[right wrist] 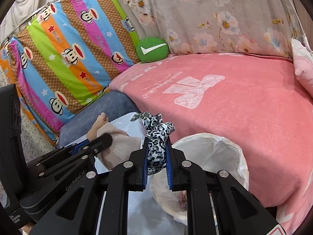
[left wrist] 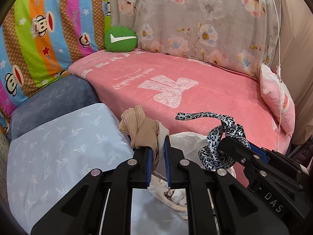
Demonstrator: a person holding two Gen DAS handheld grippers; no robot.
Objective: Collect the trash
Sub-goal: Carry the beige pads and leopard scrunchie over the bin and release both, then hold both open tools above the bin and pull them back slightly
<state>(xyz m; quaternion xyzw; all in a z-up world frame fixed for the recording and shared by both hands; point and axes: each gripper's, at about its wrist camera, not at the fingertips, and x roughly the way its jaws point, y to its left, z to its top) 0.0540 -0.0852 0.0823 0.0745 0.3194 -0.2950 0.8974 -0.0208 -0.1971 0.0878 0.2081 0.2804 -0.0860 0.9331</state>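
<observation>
Left gripper (left wrist: pixel 157 143) pinching beige stocking bundle (left wrist: pixel 137 126); right gripper (right wrist: pixel 157 146) pinching leopard-print scarf (right wrist: pixel 154 135). White-lined bin (right wrist: pixel 211 146) just below-right of right gripper, nearer than left; probably drop next.

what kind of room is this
Most likely a bedroom or a home sleeping corner: a bed or couch under a pink blanket, a cartoon-monkey striped sheet hung as a backdrop, a round green cushion, and beside the bed a bin lined with a white bag.
</observation>
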